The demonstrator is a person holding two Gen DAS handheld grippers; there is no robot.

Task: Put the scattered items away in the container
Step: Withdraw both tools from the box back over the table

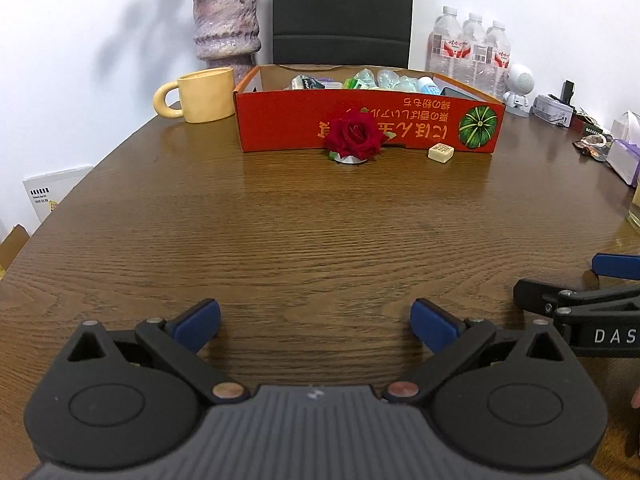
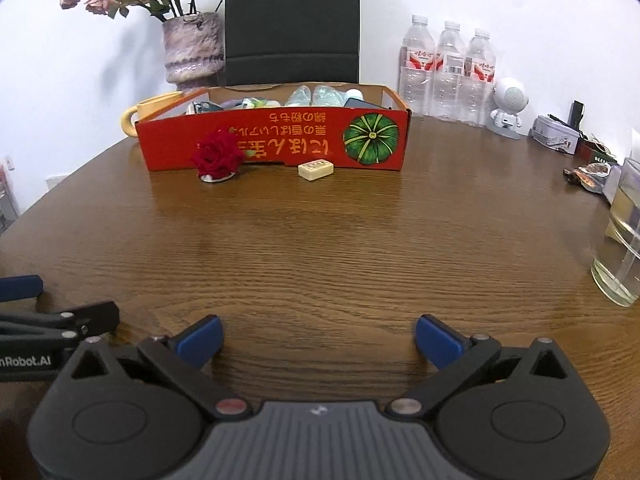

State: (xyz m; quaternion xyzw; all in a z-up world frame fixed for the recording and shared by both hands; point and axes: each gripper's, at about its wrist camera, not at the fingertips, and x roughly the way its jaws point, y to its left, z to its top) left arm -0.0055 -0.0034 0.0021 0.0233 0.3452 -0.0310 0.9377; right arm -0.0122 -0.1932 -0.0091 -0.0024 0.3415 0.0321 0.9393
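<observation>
A red cardboard box (image 1: pixel 368 124) (image 2: pixel 276 140) with a pumpkin picture stands at the far side of the wooden table and holds several small items. A red rose on a silver base (image 1: pixel 354 138) (image 2: pixel 218 156) and a cream mahjong tile (image 1: pixel 441 153) (image 2: pixel 315 169) lie on the table right in front of the box. My left gripper (image 1: pixel 316 326) is open and empty, low over the near table. My right gripper (image 2: pixel 318 340) is open and empty beside it, also far from the items.
A yellow mug (image 1: pixel 200 94) and a vase of dried flowers (image 1: pixel 226 24) stand left of the box. Water bottles (image 2: pixel 448 76), a white robot figure (image 2: pixel 508 108), a tin and snack packets line the right. A glass of water (image 2: pixel 620 240) stands near right.
</observation>
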